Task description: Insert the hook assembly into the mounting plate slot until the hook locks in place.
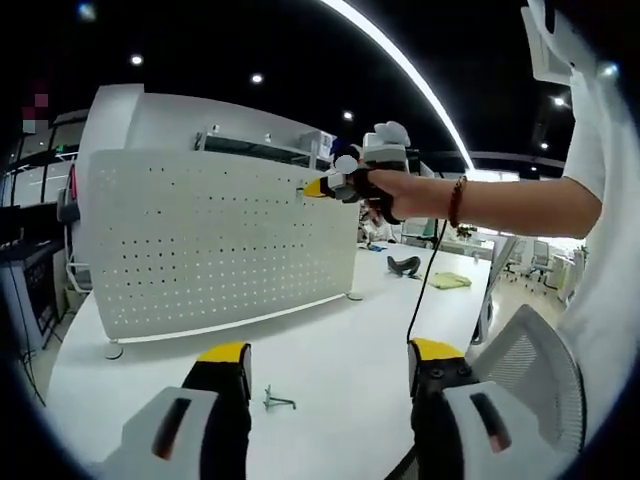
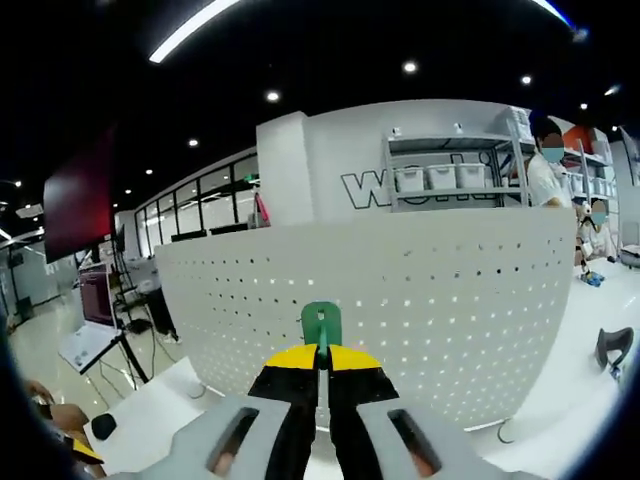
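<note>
Our right gripper (image 2: 322,362) clenches the small green plastic hook (image 2: 322,325), presenting it at the white perforated metal pegboard (image 2: 420,300) for insertion; left gripper (image 1: 330,370) hangs released above the white worktop (image 1: 330,340).

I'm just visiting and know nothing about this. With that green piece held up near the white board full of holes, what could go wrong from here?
The right gripper pinches the green hook by a small part, so it might twist or slip when pushed. The pegboard stands on small feet and could tip or slide. A spare metal hook on the table lies near the open left gripper and could get knocked.
</note>
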A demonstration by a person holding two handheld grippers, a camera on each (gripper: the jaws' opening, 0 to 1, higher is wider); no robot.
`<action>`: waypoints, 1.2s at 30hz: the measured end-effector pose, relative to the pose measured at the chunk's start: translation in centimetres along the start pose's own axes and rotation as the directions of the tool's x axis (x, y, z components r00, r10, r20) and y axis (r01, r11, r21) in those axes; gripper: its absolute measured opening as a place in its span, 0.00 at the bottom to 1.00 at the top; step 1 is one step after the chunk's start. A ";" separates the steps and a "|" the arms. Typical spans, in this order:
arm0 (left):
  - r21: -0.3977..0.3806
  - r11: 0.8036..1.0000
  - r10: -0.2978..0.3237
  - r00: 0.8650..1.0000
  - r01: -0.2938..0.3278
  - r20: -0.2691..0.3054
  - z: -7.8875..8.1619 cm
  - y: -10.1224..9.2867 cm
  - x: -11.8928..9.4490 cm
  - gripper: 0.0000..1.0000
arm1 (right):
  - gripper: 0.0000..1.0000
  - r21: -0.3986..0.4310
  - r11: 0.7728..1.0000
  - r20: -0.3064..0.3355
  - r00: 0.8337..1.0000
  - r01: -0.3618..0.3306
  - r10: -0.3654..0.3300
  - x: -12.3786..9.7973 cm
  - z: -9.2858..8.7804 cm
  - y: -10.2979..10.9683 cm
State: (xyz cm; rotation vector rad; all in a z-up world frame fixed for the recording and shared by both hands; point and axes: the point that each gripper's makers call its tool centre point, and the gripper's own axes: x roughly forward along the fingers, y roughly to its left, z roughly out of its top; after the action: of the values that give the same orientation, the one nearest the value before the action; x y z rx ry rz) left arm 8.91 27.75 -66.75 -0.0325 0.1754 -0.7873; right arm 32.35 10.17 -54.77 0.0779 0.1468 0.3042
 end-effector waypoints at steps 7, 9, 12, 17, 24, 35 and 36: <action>-0.003 1.000 -0.007 1.000 0.007 -0.001 -0.1 0.0 0.0 0.67 | 0.01 -0.008 1.000 0.003 1.000 0.021 -0.021 0.6 0.4 -1.1; 0.004 1.000 -0.017 1.000 0.017 -0.004 -0.2 -0.2 0.0 0.69 | 0.01 -0.017 0.999 -0.002 0.999 0.033 -0.033 0.9 0.6 -1.6; 0.019 0.999 -0.026 1.000 0.026 -0.015 -0.3 -0.3 0.2 0.72 | 0.01 -0.015 0.999 0.007 0.999 0.048 -0.048 1.5 1.0 -2.1; 0.018 0.999 -0.041 0.999 0.041 -0.018 -0.3 -0.3 0.4 0.72 | 0.01 -0.019 0.997 0.016 0.997 0.070 -0.070 2.3 1.5 -2.5; 0.020 0.999 -0.043 0.999 0.044 -0.027 -0.5 -0.2 0.1 0.72 | 0.01 -0.045 0.993 0.022 0.994 0.108 -0.107 3.5 2.2 -3.5; 0.021 0.999 -0.035 0.998 0.036 -0.045 -0.9 -0.2 -0.2 0.71 | 0.01 -0.044 0.990 0.025 0.991 0.133 -0.133 4.9 3.0 -4.9; 0.021 0.999 -0.037 0.998 0.038 -0.048 -1.0 -0.2 -0.2 0.71 | 0.01 -0.045 0.990 0.025 0.990 0.137 -0.136 5.0 3.1 -5.0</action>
State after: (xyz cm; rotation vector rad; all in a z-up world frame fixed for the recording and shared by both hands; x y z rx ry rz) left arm 8.43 27.78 -67.64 0.0036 0.2113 -0.8273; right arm 39.00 6.75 -52.88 0.0246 0.1223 0.1704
